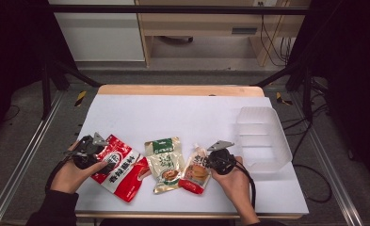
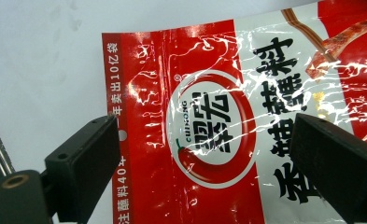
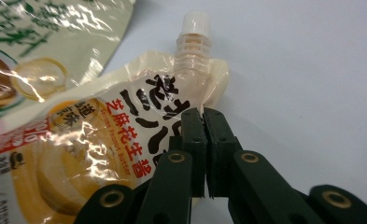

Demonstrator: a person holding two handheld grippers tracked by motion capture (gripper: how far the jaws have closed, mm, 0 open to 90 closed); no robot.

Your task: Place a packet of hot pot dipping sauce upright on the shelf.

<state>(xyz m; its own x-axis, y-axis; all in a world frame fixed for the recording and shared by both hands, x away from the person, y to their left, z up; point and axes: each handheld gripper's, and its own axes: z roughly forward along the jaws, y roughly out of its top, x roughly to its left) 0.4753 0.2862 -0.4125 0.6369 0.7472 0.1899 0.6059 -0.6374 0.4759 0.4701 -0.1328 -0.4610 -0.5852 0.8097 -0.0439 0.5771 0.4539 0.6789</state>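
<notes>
- Peanut-butter spout pouch (image 3: 102,140), lower centre: right gripper (image 3: 203,116) is clamped on its edge; grasp made.
- Next, presumably: lift toward clear bin (image 1: 262,141), right.
- Left gripper (image 2: 209,140) gapes above red seasoning packet (image 2: 228,116).

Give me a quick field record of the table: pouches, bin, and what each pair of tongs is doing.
left tongs: open, straddling the glossy red chilli seasoning pouch
right tongs: shut on the edge of the cream spouted peanut butter pouch, below its white cap
middle: pale green and cream sauce pouch, lying flat
bin: translucent white plastic bin at the table's right
surface: white table sheet
</notes>
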